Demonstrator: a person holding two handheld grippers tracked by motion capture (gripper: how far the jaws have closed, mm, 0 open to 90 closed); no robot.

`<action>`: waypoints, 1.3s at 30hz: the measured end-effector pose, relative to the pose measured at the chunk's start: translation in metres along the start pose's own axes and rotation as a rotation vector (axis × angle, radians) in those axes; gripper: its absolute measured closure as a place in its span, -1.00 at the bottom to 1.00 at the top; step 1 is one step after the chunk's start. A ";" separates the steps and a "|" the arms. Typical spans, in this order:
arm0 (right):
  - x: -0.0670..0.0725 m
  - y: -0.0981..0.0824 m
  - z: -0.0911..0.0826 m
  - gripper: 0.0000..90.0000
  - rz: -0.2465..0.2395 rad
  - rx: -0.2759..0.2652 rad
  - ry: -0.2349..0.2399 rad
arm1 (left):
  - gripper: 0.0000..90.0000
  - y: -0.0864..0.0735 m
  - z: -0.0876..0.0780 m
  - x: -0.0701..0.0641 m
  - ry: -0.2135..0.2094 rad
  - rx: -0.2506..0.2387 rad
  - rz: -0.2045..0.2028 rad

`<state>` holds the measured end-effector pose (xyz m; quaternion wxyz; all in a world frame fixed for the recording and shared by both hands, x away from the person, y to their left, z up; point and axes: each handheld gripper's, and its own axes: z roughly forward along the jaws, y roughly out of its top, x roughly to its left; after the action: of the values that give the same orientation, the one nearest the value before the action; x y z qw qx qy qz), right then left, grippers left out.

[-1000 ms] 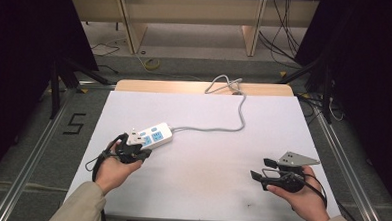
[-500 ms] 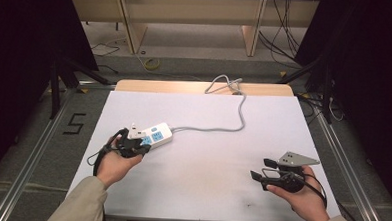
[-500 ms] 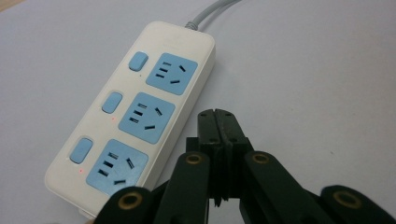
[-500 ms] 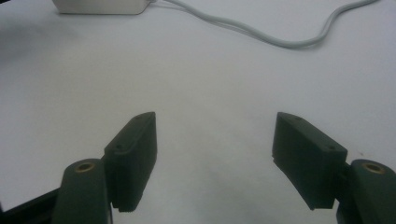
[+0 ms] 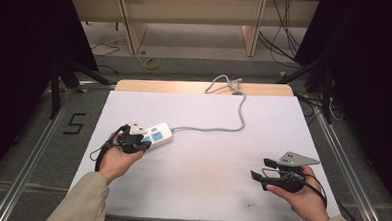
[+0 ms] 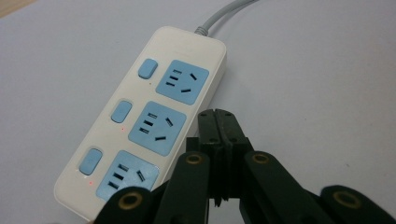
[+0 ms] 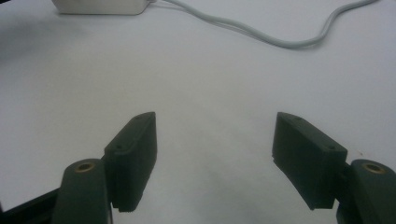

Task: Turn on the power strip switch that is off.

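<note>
Left tongs [image 6: 219,122] closed beside power strip [image 6: 140,126]

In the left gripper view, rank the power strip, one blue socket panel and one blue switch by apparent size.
1. Power strip.
2. Middle socket panel.
3. Middle switch.
The three panels look alike, and so do the three switches.

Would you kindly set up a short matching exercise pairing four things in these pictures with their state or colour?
Things:
1. left gripper
2. right gripper
3. power strip
4. cable

States:
A. jaws wide apart over the bare table
B. grey, curving toward the far edge
C. jaws closed together, empty
D. white with blue sockets

Pairs: 1-C, 2-A, 3-D, 4-B
</note>
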<state>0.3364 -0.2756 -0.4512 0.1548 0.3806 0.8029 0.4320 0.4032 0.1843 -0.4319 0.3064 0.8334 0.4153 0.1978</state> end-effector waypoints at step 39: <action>-0.001 -0.001 0.000 -0.30 0.003 0.005 -0.003 | 1.00 0.016 0.015 0.012 0.019 0.018 -0.014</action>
<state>0.3368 -0.2762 -0.4518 0.1543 0.3827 0.8031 0.4299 0.4277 0.1813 -0.4310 0.2962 0.8313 0.4258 0.1998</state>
